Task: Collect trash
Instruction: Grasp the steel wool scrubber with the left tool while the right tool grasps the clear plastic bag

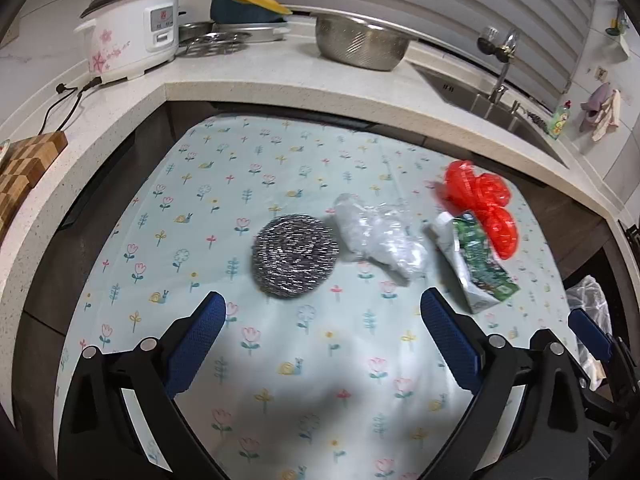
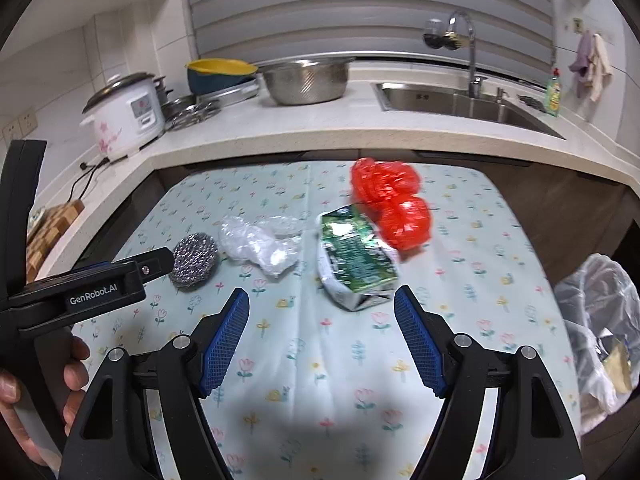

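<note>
Both grippers, left gripper and right gripper, were wide open and empty; right should straddle the crumpled green carton squarely before closing.

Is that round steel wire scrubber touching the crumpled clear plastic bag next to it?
Apart. In the right wrist view a strip of flowered tablecloth shows between the round steel wire scrubber and the crumpled clear plastic bag.
</note>
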Tool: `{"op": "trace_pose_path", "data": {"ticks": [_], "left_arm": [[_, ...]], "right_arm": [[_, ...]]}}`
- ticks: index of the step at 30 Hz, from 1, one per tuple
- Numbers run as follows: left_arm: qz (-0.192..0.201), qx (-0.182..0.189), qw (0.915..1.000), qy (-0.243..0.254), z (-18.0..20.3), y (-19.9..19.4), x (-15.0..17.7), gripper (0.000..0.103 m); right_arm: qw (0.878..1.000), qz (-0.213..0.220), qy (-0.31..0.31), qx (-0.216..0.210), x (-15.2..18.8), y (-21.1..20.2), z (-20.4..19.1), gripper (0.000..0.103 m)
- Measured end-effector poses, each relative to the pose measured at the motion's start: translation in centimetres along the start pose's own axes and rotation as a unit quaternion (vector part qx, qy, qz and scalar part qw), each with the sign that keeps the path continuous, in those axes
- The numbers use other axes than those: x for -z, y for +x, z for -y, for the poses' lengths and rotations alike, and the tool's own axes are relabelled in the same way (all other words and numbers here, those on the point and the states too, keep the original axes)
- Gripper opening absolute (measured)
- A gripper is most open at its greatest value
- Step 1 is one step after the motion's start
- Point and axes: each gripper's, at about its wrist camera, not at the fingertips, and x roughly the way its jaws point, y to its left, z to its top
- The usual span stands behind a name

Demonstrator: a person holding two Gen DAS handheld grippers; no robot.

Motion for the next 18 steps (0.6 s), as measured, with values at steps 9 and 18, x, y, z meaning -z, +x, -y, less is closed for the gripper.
{"op": "trace_pose_path", "data": {"ticks": [9, 18], "left_arm": [[-0.037, -0.019, 0.9991, 0.003, -2.4, 5.5, -1.3, 0.094], [-0.066, -0.014, 0.9976, -0.016, -3.8, 9.9, -2.5, 0.094]], "right_arm": [[0.999, -0.037, -0.020, -0.021, -1.5, 7.1, -2.6, 0.072], [0.998, -0.054, -0.023, -0.032, -2.6, 12.3, -3.1, 0.072]]}}
